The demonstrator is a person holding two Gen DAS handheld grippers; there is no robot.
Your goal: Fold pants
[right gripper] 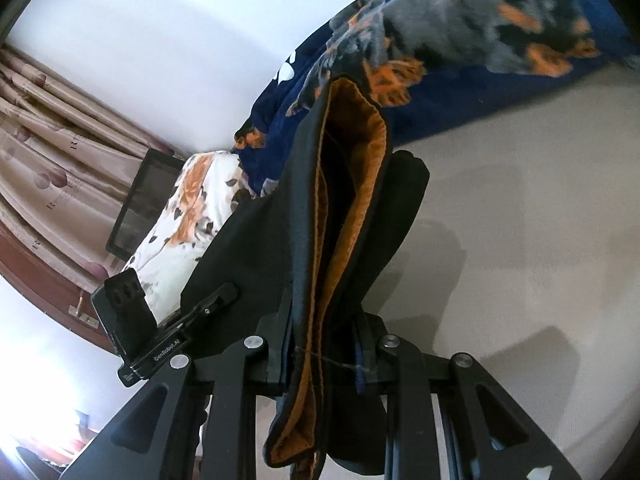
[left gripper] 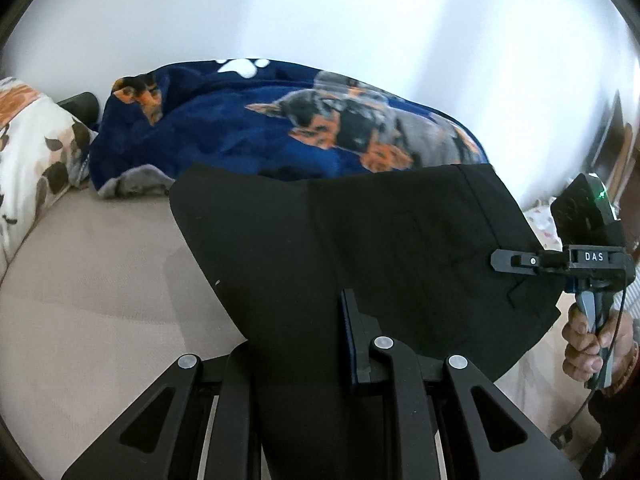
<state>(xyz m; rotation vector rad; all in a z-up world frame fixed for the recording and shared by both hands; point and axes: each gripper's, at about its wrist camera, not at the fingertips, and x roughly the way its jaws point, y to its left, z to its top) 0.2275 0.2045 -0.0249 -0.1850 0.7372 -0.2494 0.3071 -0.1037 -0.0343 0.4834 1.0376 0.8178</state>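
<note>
So the pants (left gripper: 360, 248) are black, a matte woven fabric on the outside, and from the right wrist view you can see a fuzzy orange fleece lining (right gripper: 352, 184) running inside the waistband, which gapes open like a long narrow pocket. They're held up off the bed (left gripper: 92, 280), stretched out as a wide flat panel between the two tools, so their visible long edge runs side to side in the left wrist view, sagging a bit toward the mattress. The left gripper (left gripper: 304, 340) is clamped onto the cloth, black fabric draped right over its fingers, one blue-edged pad (left gripper: 352, 336) poking out beside it. The right gripper (right gripper: 324, 344) is pinched onto the waistband edge, with the layered hem squeezed between its pads; in the left view you can also see it off past the far side of the pants with a hand (left gripper: 588, 344) wrapped around its handle. Behind the pants sits a plush navy blanket (left gripper: 240, 128) printed with dogs and white paw marks, lumpy and soft looking. Left of the blanket is a floral pillow (left gripper: 28, 148), white with orange and brown leaves. The bed sheet under the pants is plain beige and smooth.
</note>
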